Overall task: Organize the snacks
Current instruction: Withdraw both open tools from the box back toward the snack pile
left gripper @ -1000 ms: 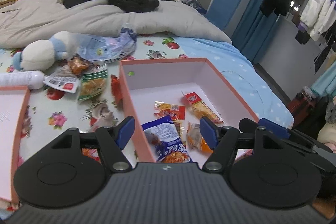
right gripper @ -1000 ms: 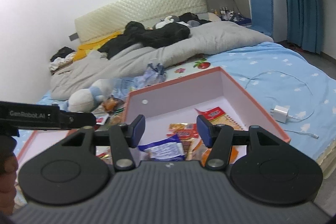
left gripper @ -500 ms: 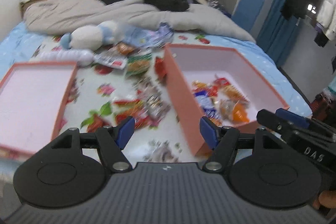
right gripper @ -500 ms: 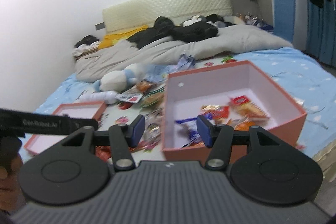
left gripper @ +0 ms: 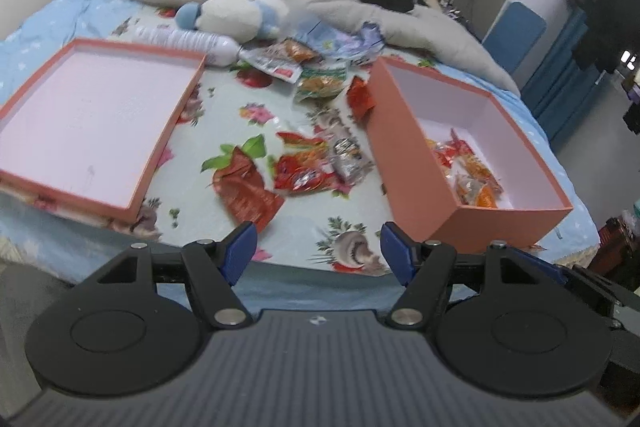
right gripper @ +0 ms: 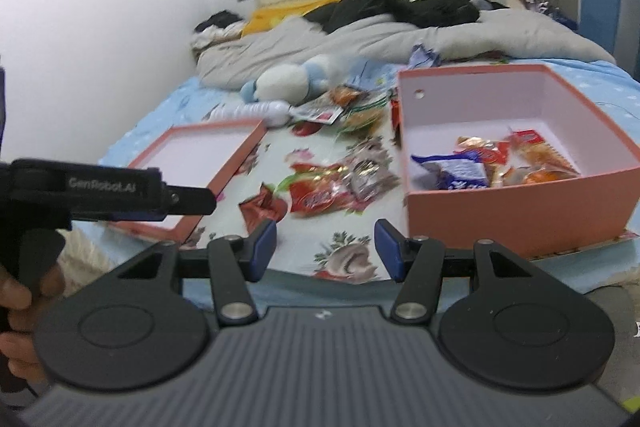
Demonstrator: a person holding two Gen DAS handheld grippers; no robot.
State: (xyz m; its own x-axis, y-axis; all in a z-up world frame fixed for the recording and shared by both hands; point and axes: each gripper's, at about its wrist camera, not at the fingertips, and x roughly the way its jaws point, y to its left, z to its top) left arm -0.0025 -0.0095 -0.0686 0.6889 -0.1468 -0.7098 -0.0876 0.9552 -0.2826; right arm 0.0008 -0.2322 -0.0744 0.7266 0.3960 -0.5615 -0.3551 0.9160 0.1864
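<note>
Partly done: some snacks (right gripper: 492,163) were boxed (right gripper: 520,215), approx. a dozen packets (left gripper: 304,175) left loose; left gripper (left gripper: 316,253) & right gripper (right gripper: 326,247) were held apart, empty.

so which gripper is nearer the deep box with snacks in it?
Right, by a narrow margin. The right gripper hangs off the bed edge just left of the deep box's near corner. The left gripper is further left, opposite the loose packets.

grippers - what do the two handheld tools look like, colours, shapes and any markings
Both match: the left tool and right tool each have blue pads on black angular fingers with silver pivot screws, two round black discs and a ribbed dark grey body. In the right wrist view, the left tool's black side reads GenRobot.AI in pale lettering.
</note>
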